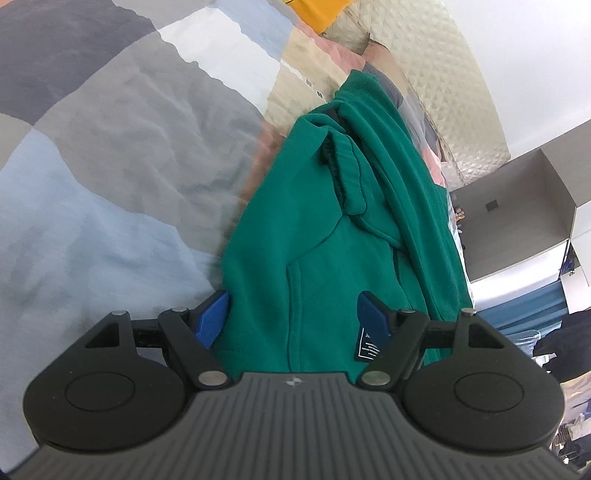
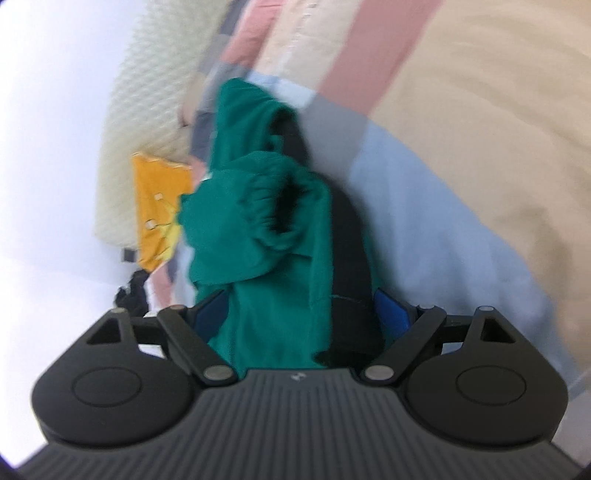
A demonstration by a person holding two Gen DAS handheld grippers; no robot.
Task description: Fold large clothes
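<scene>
A large green hooded sweatshirt hangs bunched in the air over a patchwork bed cover. My left gripper has its blue pads on either side of the sweatshirt's hem, near a dark label, and grips the cloth. In the right wrist view the sweatshirt shows a ribbed cuff and dark lining. My right gripper is shut on another bunch of it, with cloth filling the gap between the pads. The view is blurred.
A quilted cream headboard stands behind the bed. A yellow garment lies near the headboard and also shows in the left wrist view. Grey shelving and dark clothes are at the right.
</scene>
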